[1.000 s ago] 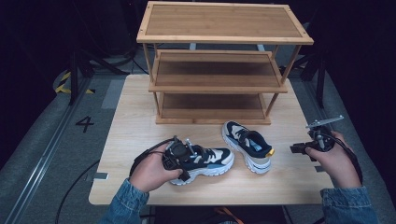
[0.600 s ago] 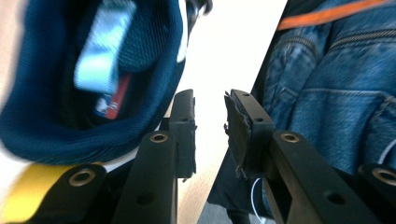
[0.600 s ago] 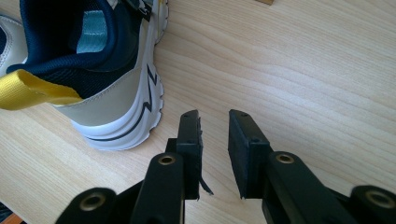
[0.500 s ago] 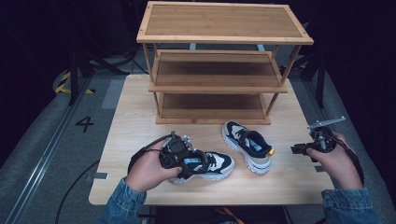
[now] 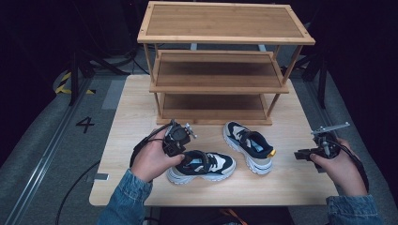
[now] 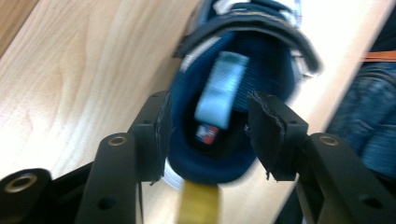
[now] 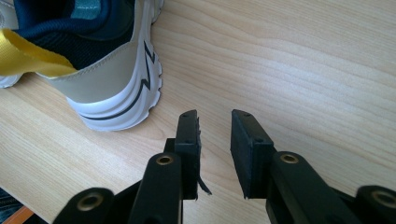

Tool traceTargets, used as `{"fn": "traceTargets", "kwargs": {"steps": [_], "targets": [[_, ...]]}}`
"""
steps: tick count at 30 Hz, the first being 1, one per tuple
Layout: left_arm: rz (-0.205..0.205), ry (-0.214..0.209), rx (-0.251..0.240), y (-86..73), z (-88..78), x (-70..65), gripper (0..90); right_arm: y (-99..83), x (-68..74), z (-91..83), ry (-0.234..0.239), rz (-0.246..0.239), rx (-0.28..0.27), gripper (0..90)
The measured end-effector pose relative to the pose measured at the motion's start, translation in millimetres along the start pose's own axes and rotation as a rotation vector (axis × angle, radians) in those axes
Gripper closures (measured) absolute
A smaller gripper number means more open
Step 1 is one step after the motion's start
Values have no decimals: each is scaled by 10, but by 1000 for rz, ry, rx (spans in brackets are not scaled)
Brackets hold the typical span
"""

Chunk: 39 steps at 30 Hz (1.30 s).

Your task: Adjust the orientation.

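Observation:
Two navy, white and beige sneakers lie on the table in front of the rack. The nearer sneaker (image 5: 206, 165) (image 6: 261, 60) has its heel opening between the jaws of my left gripper (image 5: 184, 152) (image 6: 208, 100). Those jaws have just been opening and now stand open, the pads off the heel collar. The other sneaker (image 5: 248, 145) (image 7: 112, 88), with a yellow pull tab, lies to the right. My right gripper (image 5: 300, 154) (image 7: 215, 114) hovers over bare wood beside that sneaker's heel, its jaws drawn nearly together and holding nothing.
A wooden three-tier shoe rack (image 5: 220, 79) stands at the back of the light wood table (image 5: 131, 117). Denim sleeves come in from the bottom edge. Dark floor with a marked "4" (image 5: 85, 124) lies to the left.
The left gripper's jaws have spread apart around the near sneaker's heel, and the hand has lifted and drawn back slightly. The sneaker stays on the table. The right hand has kept still.

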<state>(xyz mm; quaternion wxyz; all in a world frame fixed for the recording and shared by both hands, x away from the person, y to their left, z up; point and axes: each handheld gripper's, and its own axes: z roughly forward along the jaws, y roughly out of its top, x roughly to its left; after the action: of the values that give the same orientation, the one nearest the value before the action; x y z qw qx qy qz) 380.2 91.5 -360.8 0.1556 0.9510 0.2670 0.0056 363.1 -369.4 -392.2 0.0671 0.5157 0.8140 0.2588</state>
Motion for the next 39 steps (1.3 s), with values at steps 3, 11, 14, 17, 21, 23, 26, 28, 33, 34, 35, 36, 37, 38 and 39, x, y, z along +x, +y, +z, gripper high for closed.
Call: {"fn": "traceTargets", "kwargs": {"steps": [3,11,14,17,21,23,26,28,33,34,35,36,37,38,39], "targets": [[16,2,8,57,110,50,465,-26,2,4,-3,0,7,732],[44,-30,30,158,322,144,475,-75,21,29,-2,-4,20,730],[54,-19,30,178,358,155,548,-87,26,23,-2,-7,21,729],[76,-25,42,180,349,148,703,-91,25,23,-4,-7,22,729],[77,-33,63,121,317,161,745,-84,24,30,1,-13,21,726],[68,-32,62,96,305,163,760,-81,25,35,5,-13,23,726],[38,-12,40,25,222,184,766,-40,35,52,9,-23,22,727],[-5,-7,9,-30,169,232,768,-19,49,62,11,-29,21,726],[-110,10,-38,-125,123,366,769,15,75,91,17,-40,26,725],[-139,13,-49,-149,131,409,769,20,82,98,19,-42,26,725],[-157,16,-56,-163,143,443,769,23,90,102,19,-42,28,725],[-177,27,-58,-174,172,491,768,23,96,107,20,-44,28,725],[-189,33,-64,-175,206,510,767,23,97,107,20,-43,29,725],[-189,33,-64,-175,206,510,766,23,97,107,20,-43,29,725],[-201,46,-68,-179,247,532,766,22,97,108,19,-43,29,725]]}}
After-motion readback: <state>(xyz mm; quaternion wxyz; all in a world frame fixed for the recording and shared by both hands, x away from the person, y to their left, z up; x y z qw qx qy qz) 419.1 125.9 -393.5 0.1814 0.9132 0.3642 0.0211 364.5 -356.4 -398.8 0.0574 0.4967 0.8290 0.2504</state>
